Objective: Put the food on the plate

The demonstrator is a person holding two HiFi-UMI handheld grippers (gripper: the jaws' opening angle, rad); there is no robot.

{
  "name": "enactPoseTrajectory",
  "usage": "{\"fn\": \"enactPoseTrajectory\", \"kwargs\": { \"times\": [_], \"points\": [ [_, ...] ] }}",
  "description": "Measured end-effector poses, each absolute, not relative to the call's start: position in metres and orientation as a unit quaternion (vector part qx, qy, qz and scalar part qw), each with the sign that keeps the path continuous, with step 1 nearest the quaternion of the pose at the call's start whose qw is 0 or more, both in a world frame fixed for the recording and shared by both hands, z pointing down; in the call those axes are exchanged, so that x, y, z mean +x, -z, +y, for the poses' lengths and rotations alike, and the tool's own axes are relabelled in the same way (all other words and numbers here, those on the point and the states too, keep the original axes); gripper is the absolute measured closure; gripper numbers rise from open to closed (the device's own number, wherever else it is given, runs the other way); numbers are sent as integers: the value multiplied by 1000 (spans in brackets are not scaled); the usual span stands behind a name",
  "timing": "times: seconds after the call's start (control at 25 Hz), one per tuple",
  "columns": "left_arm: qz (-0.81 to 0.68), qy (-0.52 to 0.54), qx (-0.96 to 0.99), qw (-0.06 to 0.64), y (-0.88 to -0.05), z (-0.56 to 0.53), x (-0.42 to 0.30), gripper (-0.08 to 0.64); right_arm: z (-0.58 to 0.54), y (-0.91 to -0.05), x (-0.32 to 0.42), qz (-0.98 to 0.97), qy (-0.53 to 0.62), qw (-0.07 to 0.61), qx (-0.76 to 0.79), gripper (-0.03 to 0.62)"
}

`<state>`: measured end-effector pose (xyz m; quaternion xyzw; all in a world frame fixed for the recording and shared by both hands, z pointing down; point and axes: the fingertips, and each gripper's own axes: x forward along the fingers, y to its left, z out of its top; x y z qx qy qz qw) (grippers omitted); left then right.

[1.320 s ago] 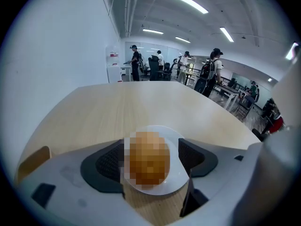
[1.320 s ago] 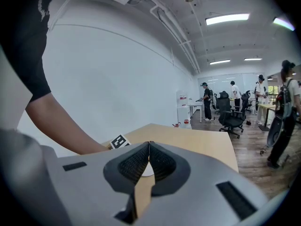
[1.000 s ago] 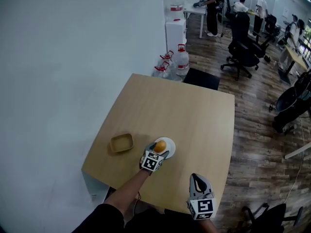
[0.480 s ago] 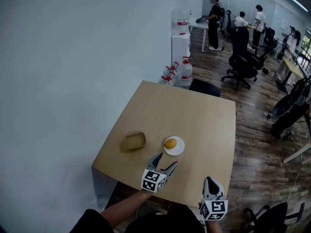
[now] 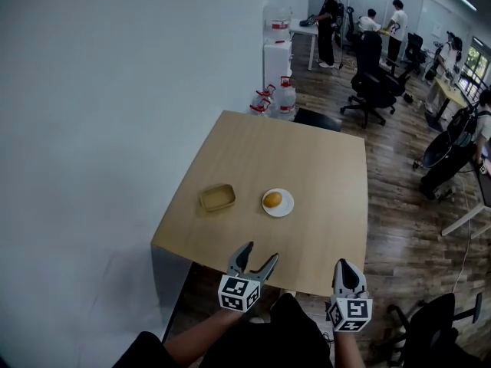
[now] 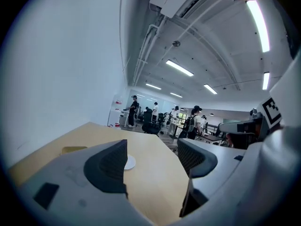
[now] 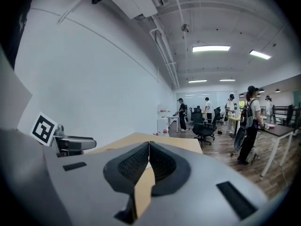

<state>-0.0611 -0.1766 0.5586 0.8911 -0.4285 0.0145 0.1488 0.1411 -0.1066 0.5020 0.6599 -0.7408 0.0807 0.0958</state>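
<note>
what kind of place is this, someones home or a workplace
Most likely an open-plan office or lab: black swivel chairs on the wood floor, people standing at desks at the far end, and big water jugs by the white wall.

Plate (image 5: pixel 288 206), tray (image 5: pixel 218 198), food item (image 5: pixel 271 199): one each

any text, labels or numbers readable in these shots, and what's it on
No words or numbers can be read in any view.
Left gripper and right gripper: square black-and-white markers only, no letters.
Water jugs by the far table edge: any label print is too small to read.
</note>
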Motion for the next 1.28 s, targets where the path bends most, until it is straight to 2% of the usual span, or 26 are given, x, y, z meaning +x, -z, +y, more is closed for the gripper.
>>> {"fn": "enactPoseTrajectory", "kwargs": {
  "times": [0.16,0.2,0.24,0.28,0.36,0.44,0.64,0.96,1.28],
  "points": [
    [-408,-14,895,179,-557,-152,-61,241,-96,-491,146,-727,-78,80,677,531],
    [-403,-19,898,178,-555,-145,-59,290,-92,-490,144,-725,-78,79,680,532],
    [-397,-22,901,173,-552,-137,-57,391,-87,-489,141,-721,-77,80,684,531],
    [-390,-21,905,168,-548,-130,-54,462,-82,-489,138,-717,-76,82,688,531],
    [-382,-16,911,156,-540,-119,-49,480,-73,-490,131,-717,-76,83,688,531],
    [-388,-18,910,144,-536,-115,-49,532,-68,-493,126,-723,-74,86,682,531],
    [-392,-22,909,142,-539,-113,-52,537,-59,-502,112,-749,-87,78,653,532],
    [-390,-11,908,155,-539,-117,-55,537,-55,-513,113,-734,-70,105,667,532],
    [-380,-13,915,136,-528,-134,-47,537,-61,-512,121,-723,-69,105,679,532]
  ]
}}
